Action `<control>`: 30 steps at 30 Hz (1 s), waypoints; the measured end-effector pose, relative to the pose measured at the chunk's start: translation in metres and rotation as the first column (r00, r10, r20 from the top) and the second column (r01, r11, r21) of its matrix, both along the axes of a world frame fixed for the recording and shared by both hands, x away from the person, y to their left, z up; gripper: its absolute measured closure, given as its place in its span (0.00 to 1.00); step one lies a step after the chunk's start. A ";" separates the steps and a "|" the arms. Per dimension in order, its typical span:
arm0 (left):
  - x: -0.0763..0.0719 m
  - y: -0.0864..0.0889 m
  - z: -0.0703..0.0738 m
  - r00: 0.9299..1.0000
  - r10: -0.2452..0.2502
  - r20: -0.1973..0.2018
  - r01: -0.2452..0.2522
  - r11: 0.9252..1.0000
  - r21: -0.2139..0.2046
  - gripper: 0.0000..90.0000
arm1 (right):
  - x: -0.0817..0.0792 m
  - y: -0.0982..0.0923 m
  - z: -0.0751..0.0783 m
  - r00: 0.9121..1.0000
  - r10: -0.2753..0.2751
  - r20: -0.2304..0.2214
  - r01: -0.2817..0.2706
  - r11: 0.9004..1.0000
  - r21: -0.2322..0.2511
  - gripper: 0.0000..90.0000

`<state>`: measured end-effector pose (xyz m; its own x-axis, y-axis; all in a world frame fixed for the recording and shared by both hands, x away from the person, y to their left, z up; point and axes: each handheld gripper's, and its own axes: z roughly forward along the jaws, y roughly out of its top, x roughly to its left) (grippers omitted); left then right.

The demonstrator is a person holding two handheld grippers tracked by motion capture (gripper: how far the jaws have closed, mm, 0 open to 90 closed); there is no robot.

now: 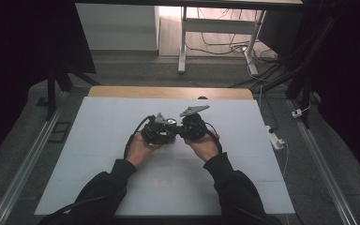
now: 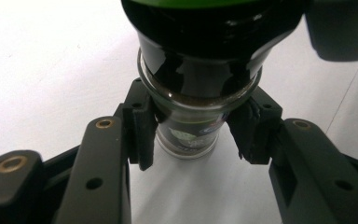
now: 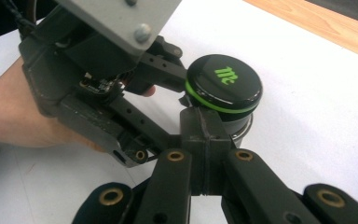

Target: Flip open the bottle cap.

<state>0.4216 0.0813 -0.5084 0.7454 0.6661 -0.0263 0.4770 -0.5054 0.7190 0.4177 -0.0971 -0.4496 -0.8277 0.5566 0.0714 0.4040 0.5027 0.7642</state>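
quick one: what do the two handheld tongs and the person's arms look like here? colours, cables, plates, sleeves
Both tongs are black, with linked bars and brass-coloured rivets. The left tongs have ridged black pads. The right tongs look alike. A grey three-cornered plate with screws tops each. A black cable trails from the left one. The person wears black long sleeves.

Person wears long black sleeves (image 1: 104,187) reaching to the wrists; hands bare. Left gripper (image 2: 193,140): matte black body, two flat black link arms per jaw, brass-coloured bushings (image 2: 12,163) at the pivots, small round holes along the links, black rubber-like pads (image 2: 142,128). A black cable (image 1: 132,136) loops off it. Right gripper (image 3: 204,140): same black links and brass bushings. Each carries a grey three-cornered plate (image 1: 194,110), fixed with silver screws (image 3: 142,31).
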 end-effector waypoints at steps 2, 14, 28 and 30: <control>0.000 0.000 0.000 1.000 0.001 0.000 -0.001 1.000 0.000 0.60 | 0.000 0.000 0.000 1.000 -0.003 -0.002 0.003 1.000 0.003 1.00; 0.000 0.000 0.000 1.000 0.003 -0.001 -0.003 1.000 0.000 0.60 | 0.006 -0.001 0.007 1.000 -0.017 0.005 0.017 1.000 0.021 1.00; 0.000 0.000 -0.001 1.000 0.000 0.004 0.000 1.000 0.004 0.60 | 0.016 0.000 0.012 0.999 -0.048 0.009 0.048 0.998 0.037 1.00; 0.000 0.000 -0.001 1.000 0.000 0.004 0.000 1.000 0.004 0.60 | 0.018 0.000 0.012 0.999 -0.049 0.010 0.049 0.998 0.040 1.00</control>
